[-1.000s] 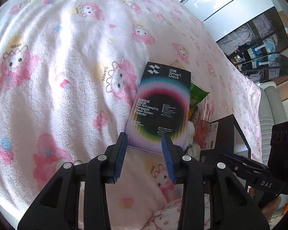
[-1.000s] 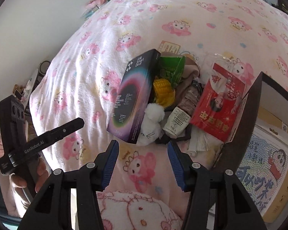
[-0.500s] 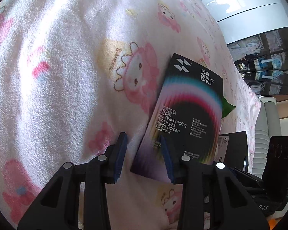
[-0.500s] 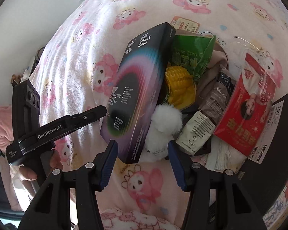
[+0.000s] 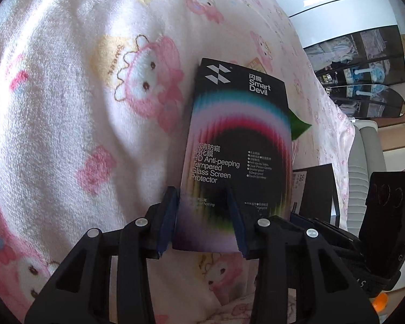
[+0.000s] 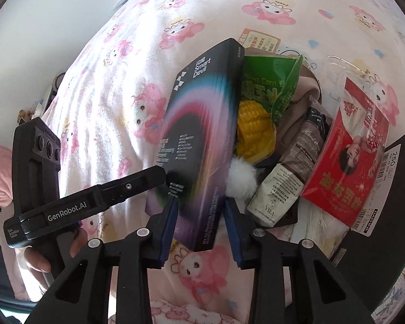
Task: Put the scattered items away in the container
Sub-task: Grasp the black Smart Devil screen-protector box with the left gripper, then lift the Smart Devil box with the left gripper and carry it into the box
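Observation:
A black Smart Devil screen protector box [image 5: 237,145] lies tilted on the pink cartoon blanket [image 5: 67,108], leaning on a pile of items. My left gripper [image 5: 202,218] is open, its blue pads either side of the box's near left corner. My right gripper [image 6: 199,221] is open around the box's near end [image 6: 202,145]. The left gripper's finger [image 6: 127,189] shows touching the box's left side in the right wrist view. The dark container [image 6: 391,229] stands at the right; it also shows in the left wrist view [image 5: 316,189].
Beside the box lie a green corn snack bag [image 6: 267,91], a yellow corn piece [image 6: 253,129], a white fluffy ball [image 6: 241,178], a brown sachet [image 6: 307,140], a cream VSEA sachet [image 6: 275,194] and a red packet [image 6: 348,156]. A small card [image 6: 259,39] lies further back.
Both grippers have moved in toward the box's near end. The box now sits between the pads of each; both stay open.

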`<state>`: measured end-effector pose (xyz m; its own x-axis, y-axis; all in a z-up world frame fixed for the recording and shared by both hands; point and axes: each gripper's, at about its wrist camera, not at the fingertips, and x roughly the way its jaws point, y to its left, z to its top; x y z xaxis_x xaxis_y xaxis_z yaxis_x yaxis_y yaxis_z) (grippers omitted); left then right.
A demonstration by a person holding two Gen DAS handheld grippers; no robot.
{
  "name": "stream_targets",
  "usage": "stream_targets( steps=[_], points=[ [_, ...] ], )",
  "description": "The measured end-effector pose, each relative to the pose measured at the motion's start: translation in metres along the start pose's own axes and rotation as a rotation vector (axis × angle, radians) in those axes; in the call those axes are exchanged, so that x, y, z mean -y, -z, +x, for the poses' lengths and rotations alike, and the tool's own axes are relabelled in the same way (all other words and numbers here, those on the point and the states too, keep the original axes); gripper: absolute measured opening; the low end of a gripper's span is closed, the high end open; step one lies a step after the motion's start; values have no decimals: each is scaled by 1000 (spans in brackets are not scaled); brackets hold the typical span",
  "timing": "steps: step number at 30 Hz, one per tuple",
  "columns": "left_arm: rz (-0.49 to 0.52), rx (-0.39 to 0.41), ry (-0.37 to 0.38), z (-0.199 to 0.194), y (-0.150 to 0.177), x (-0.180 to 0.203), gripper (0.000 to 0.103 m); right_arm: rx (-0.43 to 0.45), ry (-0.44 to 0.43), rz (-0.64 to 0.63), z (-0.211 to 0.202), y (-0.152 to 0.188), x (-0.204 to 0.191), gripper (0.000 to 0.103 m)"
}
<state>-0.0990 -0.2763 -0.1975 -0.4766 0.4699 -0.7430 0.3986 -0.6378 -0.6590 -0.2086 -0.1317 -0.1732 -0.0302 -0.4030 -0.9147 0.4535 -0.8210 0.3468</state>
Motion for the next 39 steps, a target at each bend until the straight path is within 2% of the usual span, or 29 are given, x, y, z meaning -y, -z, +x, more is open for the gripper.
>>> stream_targets(
  steps=[3, 5, 8, 12, 20, 23, 27, 29, 30, 33, 35, 39],
  points=[
    [21, -1, 1, -5, 6, 2, 38, -2, 33, -43, -7, 6, -6, 31],
    [-20, 25, 11, -7, 1, -4, 38, -7, 15, -29, -7, 5, -4, 31],
    [-81, 47, -14, 1, -12, -15, 38, -19, -8, 18, 2, -2, 1, 31],
    [-112, 11, 62, 14, -20, -19, 45, -48, -5, 13, 14, -7, -2, 31],
    [58, -20, 46, -7, 6, 22, 46, 51, -20, 11, -26, 13, -4, 31],
    [96, -41, 22, -10, 17, 25, 43, 17, -43, 15, -30, 27, -1, 31],
    [51, -44, -6, 0, 13, 14, 43, -13, 32, 16, -22, 25, 1, 31],
    [46, -44, -26, 2, 14, 5, 49, -21, -5, 24, -16, 19, 0, 31],
    [35, -56, -14, 5, 12, 2, 53, -36, -15, 22, -11, 18, -1, 31],
    [-8, -77, 55, 13, 13, -7, 55, -70, 23, 3, 7, 15, -7, 32],
    [-6, -75, 60, 11, 15, -7, 55, -83, 0, 21, 14, 13, -6, 32],
    [45, -47, 60, -7, 17, 7, 49, 3, -11, 14, -4, 18, -13, 32]
  ],
)
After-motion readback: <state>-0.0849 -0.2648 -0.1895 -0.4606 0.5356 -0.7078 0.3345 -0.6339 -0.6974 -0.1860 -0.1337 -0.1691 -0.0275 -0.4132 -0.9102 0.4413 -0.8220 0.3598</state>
